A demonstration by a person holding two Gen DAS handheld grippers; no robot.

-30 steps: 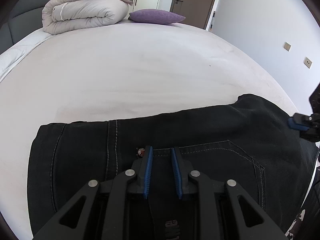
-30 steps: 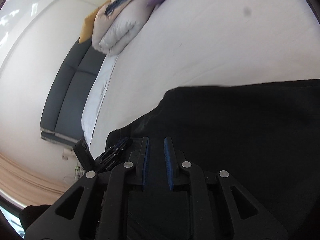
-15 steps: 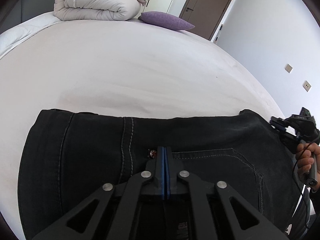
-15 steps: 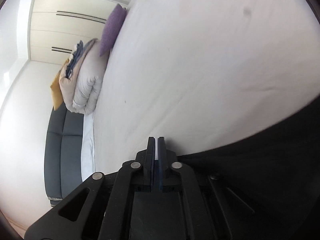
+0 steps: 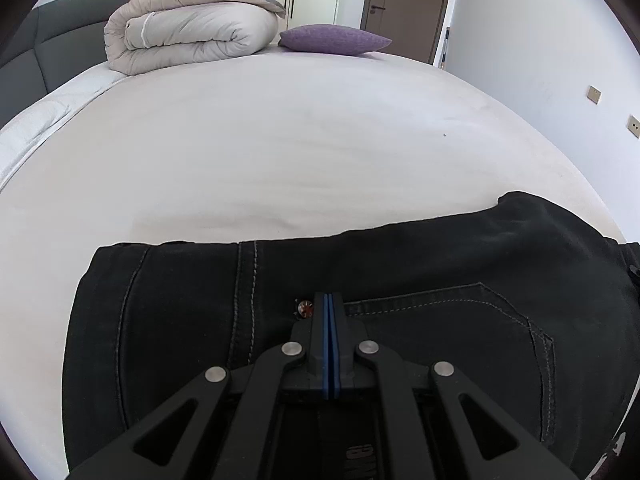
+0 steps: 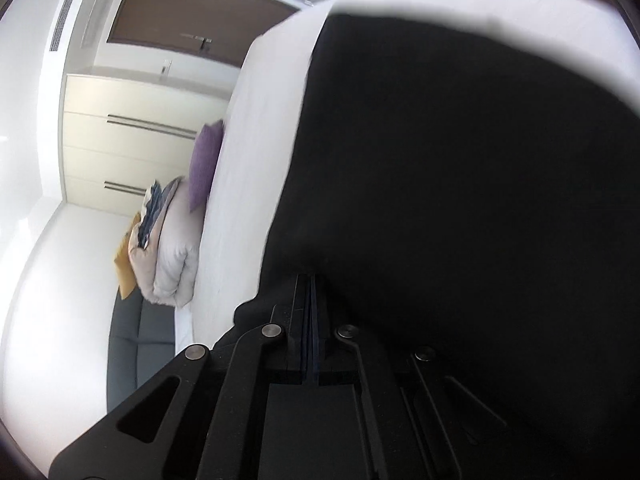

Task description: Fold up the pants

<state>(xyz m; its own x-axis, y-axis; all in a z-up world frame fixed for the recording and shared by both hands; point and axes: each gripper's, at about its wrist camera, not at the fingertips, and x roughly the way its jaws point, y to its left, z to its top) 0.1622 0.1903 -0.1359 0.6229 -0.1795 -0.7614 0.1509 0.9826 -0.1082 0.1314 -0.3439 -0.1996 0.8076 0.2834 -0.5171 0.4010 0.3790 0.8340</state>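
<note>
Black denim pants [image 5: 420,280] lie folded on the near part of the white bed [image 5: 280,140], back pocket and a copper rivet showing. My left gripper [image 5: 328,300] is shut, its blue pads pressed together over the pants beside the rivet; I cannot tell whether cloth is pinched. In the right wrist view the pants [image 6: 460,180] fill most of the frame, lifted close to the camera. My right gripper [image 6: 311,280] is shut at the edge of the dark cloth and appears to pinch it.
A rolled beige duvet [image 5: 192,36] and a purple pillow [image 5: 334,40] sit at the far end of the bed. A grey headboard [image 5: 24,52] is at left. A brown door [image 5: 404,4] and a white wall with sockets are at right.
Both grippers went from open to shut. The right gripper has since swung up and rolled, lifting the black cloth in front of its camera. The left has stayed over the rivet.
</note>
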